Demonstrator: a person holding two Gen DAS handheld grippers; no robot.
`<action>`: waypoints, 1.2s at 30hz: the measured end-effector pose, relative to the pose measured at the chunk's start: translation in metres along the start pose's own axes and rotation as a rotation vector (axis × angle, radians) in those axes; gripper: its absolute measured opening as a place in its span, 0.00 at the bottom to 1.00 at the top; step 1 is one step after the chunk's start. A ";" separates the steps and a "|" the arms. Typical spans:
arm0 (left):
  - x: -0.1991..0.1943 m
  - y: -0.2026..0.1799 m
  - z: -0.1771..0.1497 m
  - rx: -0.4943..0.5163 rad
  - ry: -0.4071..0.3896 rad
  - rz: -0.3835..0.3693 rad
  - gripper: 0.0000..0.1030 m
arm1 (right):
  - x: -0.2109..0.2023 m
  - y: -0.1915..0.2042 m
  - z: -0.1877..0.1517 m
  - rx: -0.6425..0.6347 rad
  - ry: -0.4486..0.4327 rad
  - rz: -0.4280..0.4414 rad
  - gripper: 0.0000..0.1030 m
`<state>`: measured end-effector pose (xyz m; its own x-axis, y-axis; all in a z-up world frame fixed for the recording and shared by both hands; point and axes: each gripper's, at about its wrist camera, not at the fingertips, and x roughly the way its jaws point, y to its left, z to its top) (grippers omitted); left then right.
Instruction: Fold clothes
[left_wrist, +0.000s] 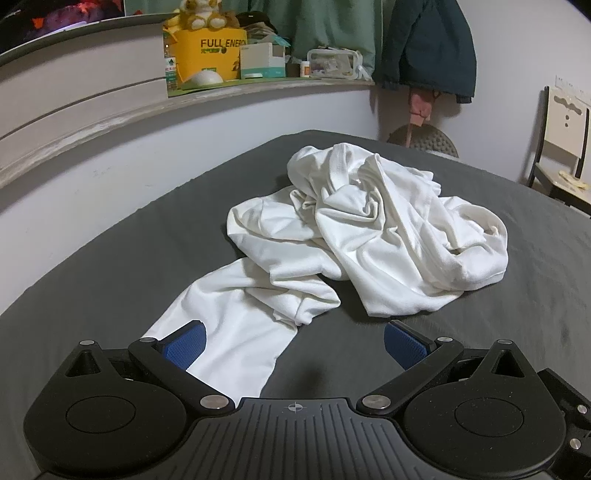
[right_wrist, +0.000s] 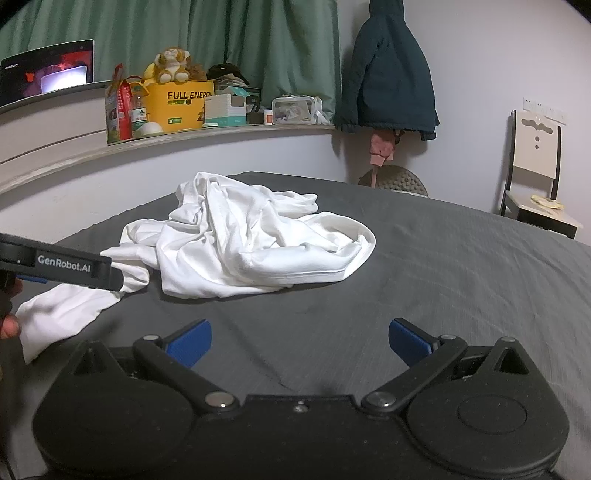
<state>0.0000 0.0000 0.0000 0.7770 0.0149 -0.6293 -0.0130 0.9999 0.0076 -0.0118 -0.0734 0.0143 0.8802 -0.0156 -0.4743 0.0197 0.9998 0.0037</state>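
Left gripper (left_wrist: 293, 343) jaws spread wide, nothing held, hanging over stretched-out end of shirt (left_wrist: 354, 229), whether it touches cloth, can't tell. Right gripper (right_wrist: 299, 341) also wide, empty, over bare sheet (right_wrist: 461, 280) just short of shirt. Shirt white, crumpled in heap mid-bed, one strip trailing toward left gripper.
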 end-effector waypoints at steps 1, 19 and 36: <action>0.000 0.000 0.000 -0.001 0.000 -0.001 1.00 | 0.000 0.000 0.000 0.001 -0.001 0.000 1.00; 0.000 0.002 0.000 -0.010 0.007 -0.005 1.00 | 0.008 -0.002 -0.003 0.019 0.029 -0.001 1.00; 0.001 -0.001 -0.001 -0.001 0.004 -0.004 1.00 | 0.009 0.000 -0.004 0.017 0.043 0.001 1.00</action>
<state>0.0003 -0.0010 -0.0017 0.7747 0.0113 -0.6322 -0.0106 0.9999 0.0049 -0.0056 -0.0738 0.0067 0.8589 -0.0139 -0.5119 0.0273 0.9994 0.0188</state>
